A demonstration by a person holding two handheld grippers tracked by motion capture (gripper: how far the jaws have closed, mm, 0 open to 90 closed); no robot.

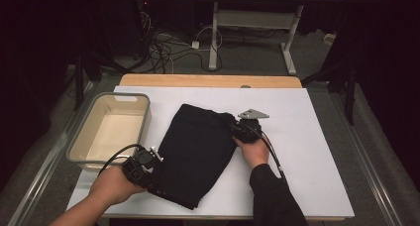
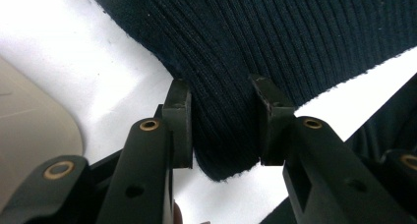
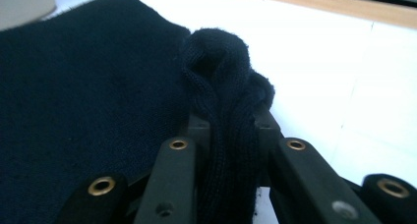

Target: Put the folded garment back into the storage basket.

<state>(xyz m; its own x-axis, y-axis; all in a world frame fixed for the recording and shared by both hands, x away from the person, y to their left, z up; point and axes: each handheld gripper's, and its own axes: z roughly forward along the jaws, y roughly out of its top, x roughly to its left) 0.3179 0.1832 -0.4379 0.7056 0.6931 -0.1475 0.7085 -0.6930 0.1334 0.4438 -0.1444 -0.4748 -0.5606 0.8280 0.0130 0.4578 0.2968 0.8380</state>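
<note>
Mid-fold on the dark knit sweater (image 1: 198,151), lying flat centre of the white bench (image 1: 317,151); my left hand-held gripper (image 1: 154,162) is clamped on its near-left ribbed hem; right hand-held gripper (image 1: 236,132) pinches a bunched far-right edge; next, I reckon: lift both evenly & carry across, w/o slipping.

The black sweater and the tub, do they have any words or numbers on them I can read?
None: no words or numbers can be read on the dark knit sweater, the beige tub, the white table or the left gripper and right gripper.
</note>
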